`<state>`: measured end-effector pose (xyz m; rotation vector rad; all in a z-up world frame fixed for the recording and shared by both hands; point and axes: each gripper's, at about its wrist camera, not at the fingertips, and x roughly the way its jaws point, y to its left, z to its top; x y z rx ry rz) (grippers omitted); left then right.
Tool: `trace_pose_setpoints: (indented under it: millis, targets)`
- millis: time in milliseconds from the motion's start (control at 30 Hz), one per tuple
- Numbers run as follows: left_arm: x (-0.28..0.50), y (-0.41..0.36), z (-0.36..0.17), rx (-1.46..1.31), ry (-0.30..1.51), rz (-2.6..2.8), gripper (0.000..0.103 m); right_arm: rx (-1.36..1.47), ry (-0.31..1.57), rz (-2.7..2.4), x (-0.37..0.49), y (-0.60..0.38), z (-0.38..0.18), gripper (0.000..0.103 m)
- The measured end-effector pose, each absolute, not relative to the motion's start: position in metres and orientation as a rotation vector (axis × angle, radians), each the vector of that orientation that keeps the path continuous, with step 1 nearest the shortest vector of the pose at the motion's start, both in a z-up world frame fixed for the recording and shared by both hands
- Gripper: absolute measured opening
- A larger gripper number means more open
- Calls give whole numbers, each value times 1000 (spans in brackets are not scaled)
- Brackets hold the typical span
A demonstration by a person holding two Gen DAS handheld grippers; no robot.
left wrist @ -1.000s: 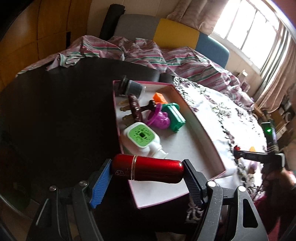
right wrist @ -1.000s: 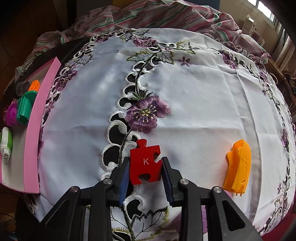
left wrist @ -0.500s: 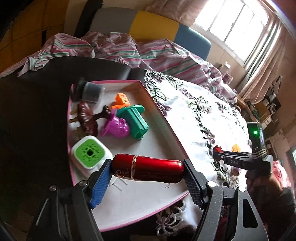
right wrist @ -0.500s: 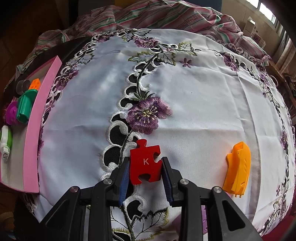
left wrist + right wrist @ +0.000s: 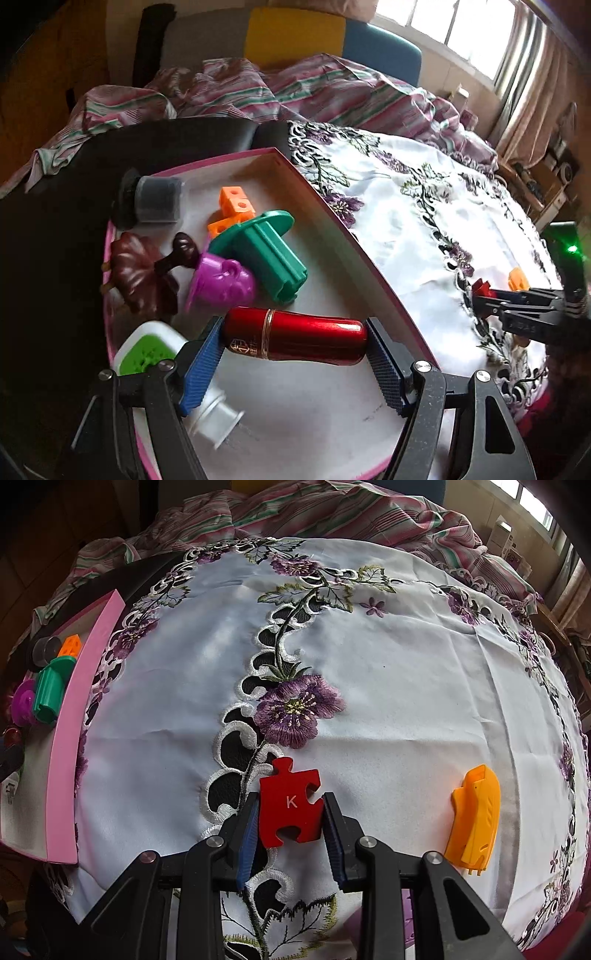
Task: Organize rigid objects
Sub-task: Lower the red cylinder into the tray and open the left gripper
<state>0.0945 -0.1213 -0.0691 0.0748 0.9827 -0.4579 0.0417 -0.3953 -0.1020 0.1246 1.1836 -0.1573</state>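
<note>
Red metal, the tube [image 5: 295, 339] sits crosswise in the left gripper [image 5: 293, 360], clamped end to end above the pink box [image 5: 380, 266]. Smooth ends could slip; dropped, it may roll into the green-topped plug [image 5: 146, 356] or purple toy [image 5: 221, 284]. The right gripper [image 5: 290, 829] pinches the puzzle piece [image 5: 290, 805] over the tablecloth [image 5: 406, 701], an orange part [image 5: 474, 819] nearby.

embroidered tablecloth [image 5: 406, 686] (purple flowers), striped bedding [image 5: 295, 88], curtains [image 5: 532, 74]

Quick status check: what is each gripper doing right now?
Left gripper: closed on the glossy red metal cylinder.
Right gripper: closed on the red puzzle piece marked K.
</note>
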Motion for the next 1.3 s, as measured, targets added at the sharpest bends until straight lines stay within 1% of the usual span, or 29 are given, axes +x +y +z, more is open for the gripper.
trace_pose_setpoints:
  millis: [467, 733, 900, 967, 1133, 1300]
  targets:
    - [99, -143, -86, 256, 919, -381, 76, 125, 1184, -156, 43, -395, -102, 32]
    - [96, -135, -82, 201, 901, -381, 77, 125, 1184, -157, 43, -395, -102, 32]
    - [87, -129, -69, 164, 864, -385, 79, 125, 1184, -157, 43, -395, -102, 32]
    - [81, -127, -62, 161, 852, -388, 81, 123, 1183, -158, 44, -394, -102, 32]
    - [69, -112, -49, 87, 867, -375, 82, 121, 1182, -158, 43, -395, -102, 32]
    - [50, -100, -38, 101, 840, -346, 82, 116, 1181, -158, 43, -394, -101, 32]
